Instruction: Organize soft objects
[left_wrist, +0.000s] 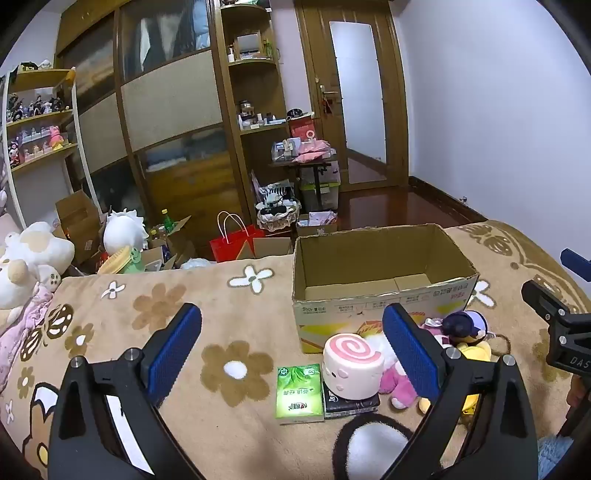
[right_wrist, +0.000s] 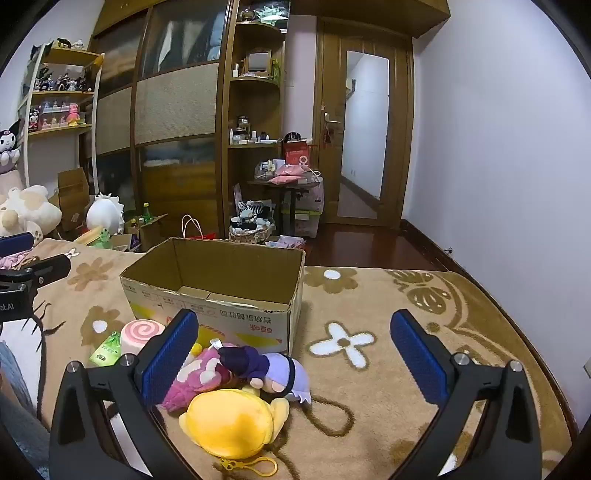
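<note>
- Left hand-held gripper (left_wrist: 291, 339): black angular frame, two fingers (left_wrist: 173, 349) faced with ribbed blue pads, silver screw heads at the knuckles.
- Right hand-held gripper (right_wrist: 293, 354): same build; white lettering on its body.

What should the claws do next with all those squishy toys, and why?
Probably lower the right gripper over the yellow plush and close on it. Both grippers are open and hold nothing, the cardboard box just behind looks empty, and that plush lies nearest, on top of the pile.
</note>
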